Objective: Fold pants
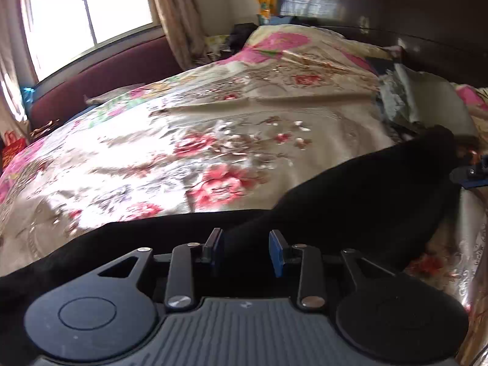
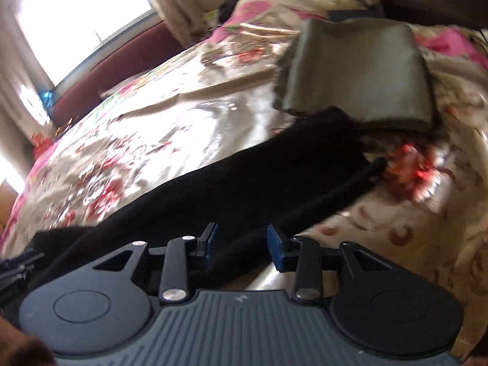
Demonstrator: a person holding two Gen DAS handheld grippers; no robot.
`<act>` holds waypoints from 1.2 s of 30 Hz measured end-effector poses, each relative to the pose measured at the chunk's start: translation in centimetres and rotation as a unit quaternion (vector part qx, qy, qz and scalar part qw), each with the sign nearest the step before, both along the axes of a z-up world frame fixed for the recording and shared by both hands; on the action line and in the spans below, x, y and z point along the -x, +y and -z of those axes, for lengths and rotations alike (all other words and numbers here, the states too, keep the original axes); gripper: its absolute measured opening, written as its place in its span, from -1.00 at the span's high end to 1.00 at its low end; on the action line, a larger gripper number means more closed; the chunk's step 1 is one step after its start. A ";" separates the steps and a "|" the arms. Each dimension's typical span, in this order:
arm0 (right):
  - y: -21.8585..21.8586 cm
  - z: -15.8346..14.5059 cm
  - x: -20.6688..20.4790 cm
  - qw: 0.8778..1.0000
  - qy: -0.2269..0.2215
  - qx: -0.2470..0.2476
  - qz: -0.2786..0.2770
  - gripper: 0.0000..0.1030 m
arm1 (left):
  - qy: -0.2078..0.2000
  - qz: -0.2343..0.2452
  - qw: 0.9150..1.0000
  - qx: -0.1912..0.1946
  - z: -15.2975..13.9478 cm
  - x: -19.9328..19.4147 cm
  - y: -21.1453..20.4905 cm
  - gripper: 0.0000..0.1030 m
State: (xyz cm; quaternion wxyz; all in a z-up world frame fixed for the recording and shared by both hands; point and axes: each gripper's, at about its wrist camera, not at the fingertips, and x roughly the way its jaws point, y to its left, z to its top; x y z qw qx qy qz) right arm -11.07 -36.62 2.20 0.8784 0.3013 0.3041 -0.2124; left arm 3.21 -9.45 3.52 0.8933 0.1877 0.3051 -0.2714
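Black pants (image 1: 366,189) lie stretched in a long band across a floral bedspread (image 1: 183,140). My left gripper (image 1: 245,244) hovers over their near edge with its blue pads apart; black cloth shows in the gap and the pads do not press on it. In the right wrist view the pants (image 2: 244,183) run diagonally up towards the right, and a rolled edge passes between the parted pads of my right gripper (image 2: 242,241), untouched on its right side. The right gripper's blue tip (image 1: 471,174) peeks in at the pants' far end. The left gripper (image 2: 15,265) shows at the left edge.
A folded grey-green garment (image 2: 357,73) lies on the bedspread (image 2: 152,128) just past the pants' far end, also seen in the left view (image 1: 427,100). A dark headboard (image 1: 396,15) stands behind, with a maroon padded bench (image 1: 106,73) under the window (image 1: 85,9).
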 end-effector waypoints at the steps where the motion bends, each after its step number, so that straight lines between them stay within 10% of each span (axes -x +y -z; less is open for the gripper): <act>1: -1.7 0.7 0.9 0.999 -0.015 -0.036 0.018 0.38 | -0.001 0.021 1.000 -0.010 0.2 0.5 -1.9 0.08; 5: -3.7 2.3 2.4 0.988 -0.070 -0.130 0.051 0.35 | -0.018 0.090 0.995 -0.050 0.8 2.1 -7.2 0.06; 16: -6.7 4.9 1.5 0.970 -0.086 -0.195 0.114 0.37 | -0.014 0.155 0.984 -0.084 2.2 4.0 -11.3 0.03; 31: -7.2 4.5 4.1 0.962 -0.110 -0.193 0.156 0.47 | -0.033 0.224 0.971 -0.074 2.2 5.5 -14.5 -0.01; 36: -7.9 3.6 3.3 0.968 -0.117 -0.177 0.131 0.90 | -0.038 0.251 0.963 -0.089 3.1 6.3 -17.2 -0.07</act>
